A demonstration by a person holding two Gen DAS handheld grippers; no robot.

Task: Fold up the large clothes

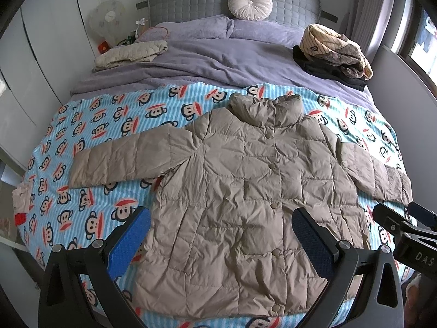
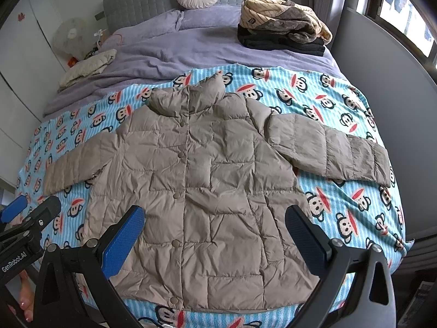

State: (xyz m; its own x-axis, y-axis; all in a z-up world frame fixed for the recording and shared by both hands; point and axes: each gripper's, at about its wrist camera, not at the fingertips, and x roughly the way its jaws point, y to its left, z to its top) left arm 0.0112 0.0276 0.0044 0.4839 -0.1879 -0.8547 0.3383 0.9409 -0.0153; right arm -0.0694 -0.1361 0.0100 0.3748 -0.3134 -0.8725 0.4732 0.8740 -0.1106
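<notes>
A beige quilted puffer jacket (image 1: 245, 191) (image 2: 207, 191) lies flat and buttoned on a blue monkey-print sheet (image 1: 90, 125) (image 2: 341, 104), collar toward the headboard, both sleeves spread out sideways. My left gripper (image 1: 221, 243) hovers open above the jacket's lower half, its blue pads wide apart and holding nothing. My right gripper (image 2: 215, 243) hangs open over the same lower part, also empty. The right gripper's tip (image 1: 404, 218) shows at the right edge of the left wrist view; the left gripper's tip (image 2: 16, 207) shows at the left edge of the right wrist view.
A purple duvet (image 1: 218, 54) covers the bed's far half, with a round white cushion (image 1: 250, 2) at the grey headboard. Folded clothes (image 1: 336, 52) are stacked at the far right, a cream garment (image 1: 131, 54) at the far left. A fan (image 1: 106, 19) and wardrobe stand left.
</notes>
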